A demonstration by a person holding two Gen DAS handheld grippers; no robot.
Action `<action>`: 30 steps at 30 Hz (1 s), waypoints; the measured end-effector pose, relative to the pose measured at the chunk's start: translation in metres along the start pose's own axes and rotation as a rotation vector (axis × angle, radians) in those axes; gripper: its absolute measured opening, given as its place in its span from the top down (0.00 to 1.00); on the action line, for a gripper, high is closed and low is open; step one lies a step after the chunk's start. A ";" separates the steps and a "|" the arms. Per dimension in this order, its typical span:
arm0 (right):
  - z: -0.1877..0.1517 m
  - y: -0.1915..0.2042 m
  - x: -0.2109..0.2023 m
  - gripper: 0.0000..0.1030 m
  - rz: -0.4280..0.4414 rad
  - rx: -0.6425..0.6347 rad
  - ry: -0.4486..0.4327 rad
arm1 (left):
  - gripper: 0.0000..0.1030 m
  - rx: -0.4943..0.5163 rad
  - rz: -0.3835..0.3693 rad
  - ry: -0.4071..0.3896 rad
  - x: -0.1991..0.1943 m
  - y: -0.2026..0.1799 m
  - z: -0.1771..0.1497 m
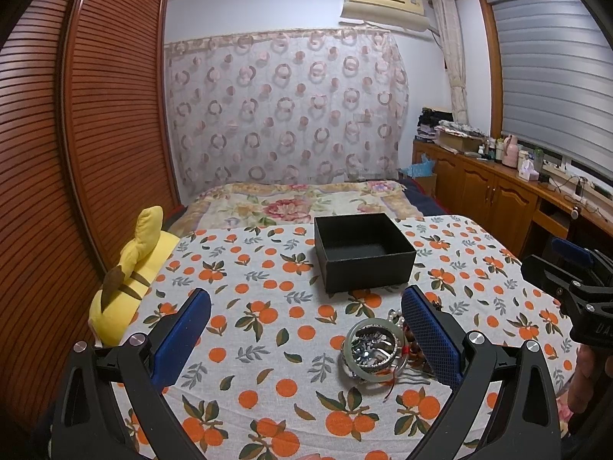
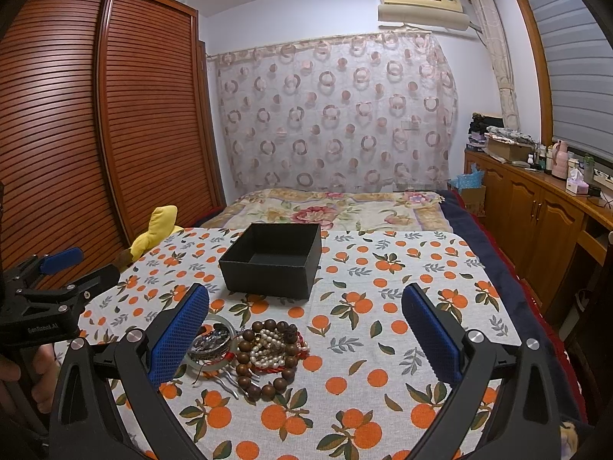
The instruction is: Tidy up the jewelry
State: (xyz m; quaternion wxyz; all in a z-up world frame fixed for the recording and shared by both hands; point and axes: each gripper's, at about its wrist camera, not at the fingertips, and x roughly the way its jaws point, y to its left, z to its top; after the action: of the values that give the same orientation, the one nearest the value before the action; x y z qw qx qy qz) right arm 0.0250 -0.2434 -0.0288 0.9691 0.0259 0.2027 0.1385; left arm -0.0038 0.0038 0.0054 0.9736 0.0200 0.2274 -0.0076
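Observation:
A heap of jewelry (image 2: 260,352) lies on the orange-print cloth (image 2: 383,326): wooden bead bracelets (image 2: 276,375), a pearl string (image 2: 268,349), a pale jade bangle (image 1: 373,349) and a silver piece (image 2: 212,339). Behind the heap stands an open, empty black box (image 1: 364,251) (image 2: 274,260). My left gripper (image 1: 306,329) is open, with the jewelry just inside its right finger. My right gripper (image 2: 306,329) is open too, and the heap sits by its left finger. Each gripper shows at the edge of the other's view, the left gripper (image 2: 57,272) and the right gripper (image 1: 567,264).
A yellow plush toy (image 1: 126,283) lies at the cloth's left edge beside a slatted wooden wardrobe (image 1: 76,134). A floral bedspread (image 2: 337,207) stretches behind the box. Wooden cabinets (image 2: 536,211) with bottles run along the right wall. A hand (image 2: 23,379) holds the left gripper.

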 end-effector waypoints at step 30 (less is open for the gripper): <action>-0.012 0.000 0.014 0.02 0.041 -0.018 0.064 | 0.06 0.005 -0.015 0.085 0.024 -0.001 -0.019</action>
State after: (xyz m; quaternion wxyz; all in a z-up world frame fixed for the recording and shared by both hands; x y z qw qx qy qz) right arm 0.0324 -0.2395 -0.0452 0.9593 0.0170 0.2315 0.1611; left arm 0.0095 0.0036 -0.0227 0.9628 0.0208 0.2689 -0.0146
